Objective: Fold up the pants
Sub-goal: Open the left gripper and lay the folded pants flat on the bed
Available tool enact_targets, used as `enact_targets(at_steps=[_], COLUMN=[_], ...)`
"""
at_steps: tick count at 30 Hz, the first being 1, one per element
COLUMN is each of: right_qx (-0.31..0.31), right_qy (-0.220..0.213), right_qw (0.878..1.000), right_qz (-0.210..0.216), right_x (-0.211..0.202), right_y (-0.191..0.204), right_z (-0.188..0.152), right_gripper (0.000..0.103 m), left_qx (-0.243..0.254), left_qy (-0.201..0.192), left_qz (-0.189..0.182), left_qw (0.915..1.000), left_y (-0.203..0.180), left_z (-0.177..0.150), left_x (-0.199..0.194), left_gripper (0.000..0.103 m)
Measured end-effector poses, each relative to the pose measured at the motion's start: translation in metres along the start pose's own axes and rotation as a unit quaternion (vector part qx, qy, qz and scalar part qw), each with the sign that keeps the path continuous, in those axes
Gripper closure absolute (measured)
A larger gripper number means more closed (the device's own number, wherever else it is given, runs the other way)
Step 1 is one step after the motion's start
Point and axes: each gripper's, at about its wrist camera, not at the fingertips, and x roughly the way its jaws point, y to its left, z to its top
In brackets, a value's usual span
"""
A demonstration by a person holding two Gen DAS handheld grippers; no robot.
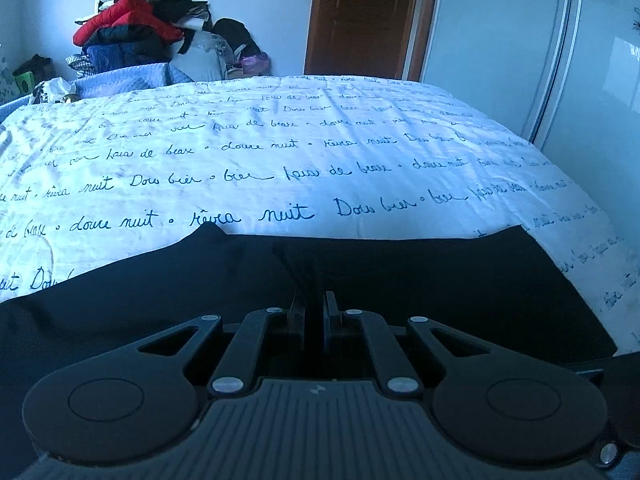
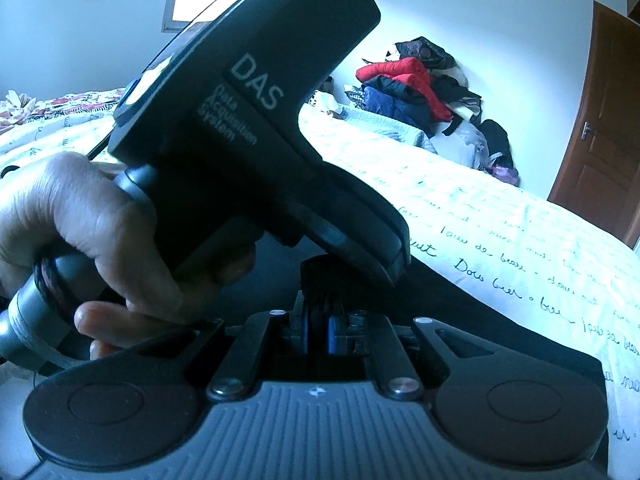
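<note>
The black pants (image 1: 400,280) lie flat on the near part of the bed, spread across the white bedspread (image 1: 280,140) with blue script. My left gripper (image 1: 314,300) is shut on a pinched ridge of the black cloth at the near edge. In the right wrist view my right gripper (image 2: 318,312) is shut on a bunched fold of the same pants (image 2: 460,304). The left gripper's dark body (image 2: 260,120), marked DAS, sits just ahead of it, held by a hand (image 2: 80,232).
A pile of clothes with a red jacket (image 1: 128,20) stands against the far wall beyond the bed. A brown door (image 1: 364,16) is at the back and white wardrobe doors (image 1: 560,60) are on the right. The bedspread runs far ahead.
</note>
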Motion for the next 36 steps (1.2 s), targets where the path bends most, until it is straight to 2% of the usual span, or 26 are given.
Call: enact_targets(at_steps=[5,16,32,36], right_qx=[0.006,0.005,-0.018,-0.017], right_qy=[0.004,0.014,0.029,0.026], right_qw=[1.000,1.000,0.999,1.000], right_qz=[0.005,0.008,-0.003,0.001], right_x=[-0.003,-0.004,0.014,0.009], right_y=[-0.010,-0.030,-0.005,0.000], right_z=[-0.009,-0.023,-0.009,-0.006], right_gripper=[0.094,0.094,0.092,0.092], left_qx=[-0.014,-0.003,0.007,0.007], left_qy=[0.013,0.017,0.015,0.011], left_qz=[-0.002,0.010,0.017,0.018], left_qw=[0.9998,0.9998,0.9997,0.9997], left_y=[0.005,0.000,-0.003,-0.003], left_z=[-0.002,-0.004,-0.007,-0.008], left_x=[0.005,0.006,0.007,0.007], left_gripper=[0.090,0.088,0.088,0.088])
